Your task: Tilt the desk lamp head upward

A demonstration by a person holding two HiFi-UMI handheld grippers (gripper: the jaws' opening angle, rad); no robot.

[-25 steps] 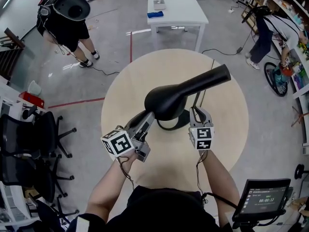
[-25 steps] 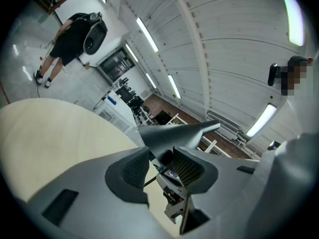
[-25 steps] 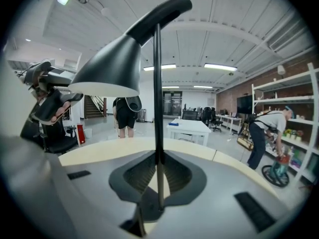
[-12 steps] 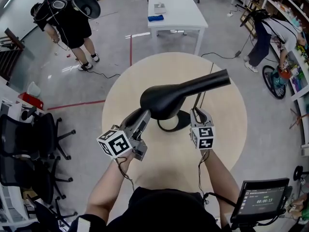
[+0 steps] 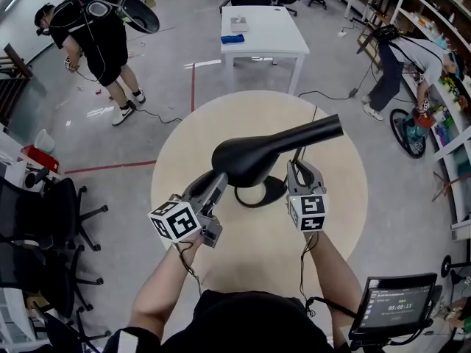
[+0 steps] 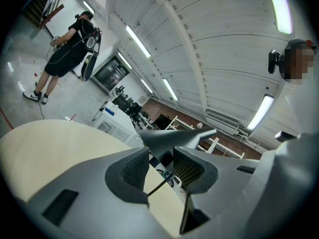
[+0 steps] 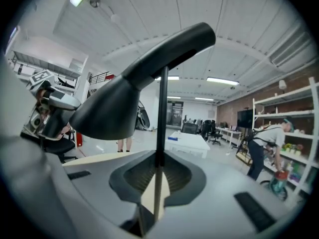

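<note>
Black and matte, the desk lamp head (image 5: 246, 159) hung over the middle of the round wooden table (image 5: 184, 153); its tapered neck (image 5: 313, 131) ran away up and to the right in the head view; its round base (image 5: 271, 192) peeked out on the table from under the shade.

Over to the right gripper (image 7: 158, 176); its jaws were pinched in narrow on the lamp's thin upright stem (image 7: 162, 108), both pads against it, the rod running straight up between them to meet the neck; from that gripper's own view the lamp head loomed above and to the left, its mouth slanting down to the left, the neck climbing to the upper right.

The left gripper (image 6: 162, 166) came in from the other side; its jaws stood apart, with bare table and a thin dark line showing in the gap and nothing pressed between the pads; the lamp head lay just past and above its tips; in the head view those tips were tucked in at the near-left edge of the shade; whether they touched it, I could not tell; the lamp head sat between the two grippers, the left at the shade, the right on the stem.
</note>
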